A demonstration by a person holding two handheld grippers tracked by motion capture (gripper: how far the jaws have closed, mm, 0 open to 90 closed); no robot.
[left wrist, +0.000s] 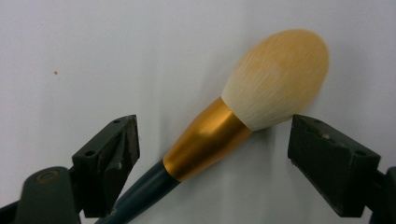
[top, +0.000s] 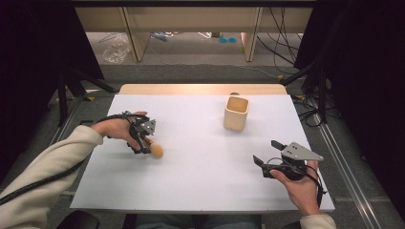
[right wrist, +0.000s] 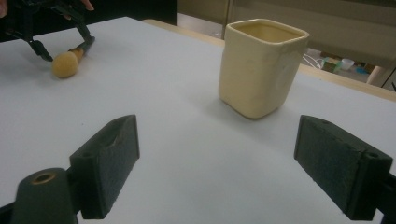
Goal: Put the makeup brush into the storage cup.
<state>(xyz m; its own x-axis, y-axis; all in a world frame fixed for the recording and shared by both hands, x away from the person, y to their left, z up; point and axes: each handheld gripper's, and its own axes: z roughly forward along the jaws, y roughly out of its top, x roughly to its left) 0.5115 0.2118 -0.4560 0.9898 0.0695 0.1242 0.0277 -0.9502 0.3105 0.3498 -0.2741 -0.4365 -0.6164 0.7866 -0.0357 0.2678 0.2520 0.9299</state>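
Looking from the high view, the left gripper [top: 143,143] stands over a makeup brush [top: 154,149] lying on the white table [top: 200,162]; the right gripper [top: 267,153] hovers apart, near a cream cup [top: 236,113]. Left gripper view: jaws wide, brush [left wrist: 233,112] between them, untouched. Right gripper view: jaws wide, empty, facing the cup [right wrist: 261,65].

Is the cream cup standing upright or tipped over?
Upright: the cup rests on its base on the table, open mouth facing up.
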